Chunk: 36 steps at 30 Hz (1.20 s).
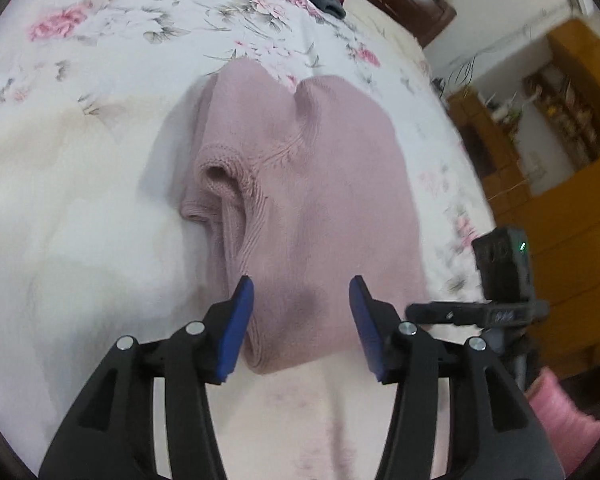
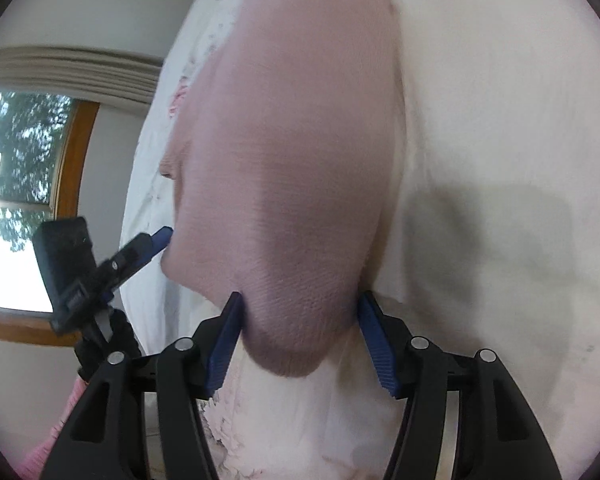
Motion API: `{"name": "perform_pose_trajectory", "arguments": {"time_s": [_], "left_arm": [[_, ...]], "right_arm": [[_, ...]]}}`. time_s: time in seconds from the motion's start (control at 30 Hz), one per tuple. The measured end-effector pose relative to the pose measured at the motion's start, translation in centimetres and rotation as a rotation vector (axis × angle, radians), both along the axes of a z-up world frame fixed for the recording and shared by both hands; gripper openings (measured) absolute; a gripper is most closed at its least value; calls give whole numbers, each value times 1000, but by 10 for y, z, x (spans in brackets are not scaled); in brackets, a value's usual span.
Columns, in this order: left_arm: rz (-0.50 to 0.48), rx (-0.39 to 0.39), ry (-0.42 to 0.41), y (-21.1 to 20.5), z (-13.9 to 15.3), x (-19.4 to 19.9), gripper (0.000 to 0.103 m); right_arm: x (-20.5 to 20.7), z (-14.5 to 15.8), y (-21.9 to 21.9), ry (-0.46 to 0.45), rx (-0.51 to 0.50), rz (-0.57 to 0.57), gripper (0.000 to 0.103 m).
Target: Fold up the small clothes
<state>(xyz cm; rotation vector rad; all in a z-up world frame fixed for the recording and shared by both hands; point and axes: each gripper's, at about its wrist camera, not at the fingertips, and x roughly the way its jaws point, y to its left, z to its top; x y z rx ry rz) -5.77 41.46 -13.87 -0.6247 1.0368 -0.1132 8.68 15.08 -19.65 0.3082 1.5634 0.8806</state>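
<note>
I am viewing a pink knit garment lying folded on the floral bed sheet. Left claw is hovering spread at its 6 o'clock edge; right claw is likewise spread, straddling a corner.

sweater: pink ribbed knit, matt | bedsheet: smooth floral cloth
</note>
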Motion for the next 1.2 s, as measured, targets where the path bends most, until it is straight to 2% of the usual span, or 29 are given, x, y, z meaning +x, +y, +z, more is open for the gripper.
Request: {"name": "perform_pose_trajectory", "arguments": {"time_s": [0.07,0.13,0.23,0.27,0.4,0.53,0.6,0.63,0.73,0.77,0.9,1.03,1.2], "left_arm": [[16,19,39,2,-8,3,47],[21,26,63,5,-16,1,47],[22,40,76,6,-23,-2,49],[22,29,81,7,-27,-2,49],[29,20,102,7,-38,-2,49],[20,31,116,7,-36,-1,50],[15,40,115,8,-28,-3,50],[9,46,104,9,-20,-4,49],[27,63,49,18,10,-4,49],[38,83,31,22,20,-2,49],[74,190,-15,43,47,31,56],[96,213,-2,56,43,88,58],[100,122,58,59,13,132,58]], "right_arm": [[1,1,-3,20,15,-19,32],[-2,17,-5,-28,11,-9,27],[-8,39,-6,-92,-12,7,24],[-9,38,-7,-86,-25,-2,24],[-10,8,-8,-38,-103,-17,23],[-11,0,0,-47,-124,-2,25],[-15,9,-5,-94,-139,29,32],[-15,14,-7,-105,-138,34,41],[-14,33,-19,-170,-131,26,48],[-12,36,-28,-188,-130,18,54],[1,49,-46,-205,-105,-33,57],[11,50,-52,-191,-78,-68,57],[14,49,-45,-190,-55,-71,57]]}}
